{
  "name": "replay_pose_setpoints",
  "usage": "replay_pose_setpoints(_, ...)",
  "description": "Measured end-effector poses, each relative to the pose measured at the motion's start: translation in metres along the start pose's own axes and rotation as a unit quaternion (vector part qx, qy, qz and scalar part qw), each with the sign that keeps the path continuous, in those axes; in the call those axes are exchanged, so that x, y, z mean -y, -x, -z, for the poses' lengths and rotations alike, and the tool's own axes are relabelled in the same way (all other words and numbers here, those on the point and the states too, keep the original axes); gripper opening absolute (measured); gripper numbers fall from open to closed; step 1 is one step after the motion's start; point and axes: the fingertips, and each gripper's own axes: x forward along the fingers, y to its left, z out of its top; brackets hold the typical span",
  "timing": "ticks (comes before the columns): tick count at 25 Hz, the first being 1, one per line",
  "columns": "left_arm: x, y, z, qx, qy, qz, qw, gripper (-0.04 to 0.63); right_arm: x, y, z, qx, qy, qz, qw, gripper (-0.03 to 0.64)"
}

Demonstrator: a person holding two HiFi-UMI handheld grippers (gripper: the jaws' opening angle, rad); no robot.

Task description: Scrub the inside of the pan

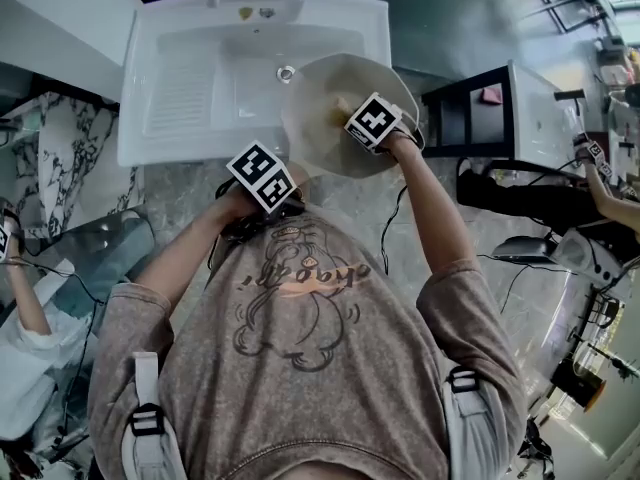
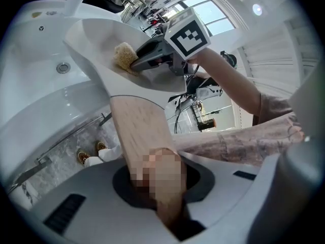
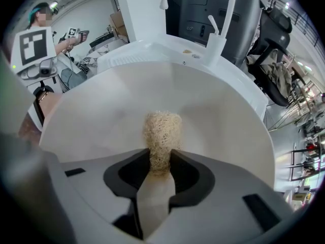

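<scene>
A cream-white pan (image 1: 322, 86) is held tilted over the sink, its inside facing my right gripper (image 1: 350, 111). My left gripper (image 2: 152, 179) is shut on the pan's pale wooden handle (image 2: 136, 128), which runs up to the pan bowl (image 2: 96, 39). My right gripper (image 3: 161, 161) is shut on a tan fibrous scrubber (image 3: 161, 133), whose tip presses against the pan's inner surface (image 3: 213, 105). In the left gripper view the scrubber (image 2: 124, 57) lies against the pan's inside, with the right gripper (image 2: 138, 61) behind it. In the head view the left gripper (image 1: 283, 190) sits just below the pan's rim.
A white sink (image 1: 180, 98) with a drain (image 1: 286, 72) lies under and beyond the pan, and its faucet (image 3: 223, 19) stands at the back. A black-and-white cabinet (image 1: 500, 108) is to the right. Another person (image 1: 25, 308) stands at the left.
</scene>
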Motion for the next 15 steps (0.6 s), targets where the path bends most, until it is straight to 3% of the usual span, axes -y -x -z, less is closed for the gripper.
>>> replay_pose_setpoints(6,-0.003,0.001,0.001,-0.008,-0.014,-0.025,0.9995,0.071,0.001,0.007,-0.014,0.018,0.01,0.02,1.0,0.138)
replay_pose_setpoints(15,-0.005,0.004,0.0,-0.014,-0.019,-0.046,0.9987,0.063,-0.028,0.038,-0.038,0.105,-0.012,-0.021,0.994,0.14)
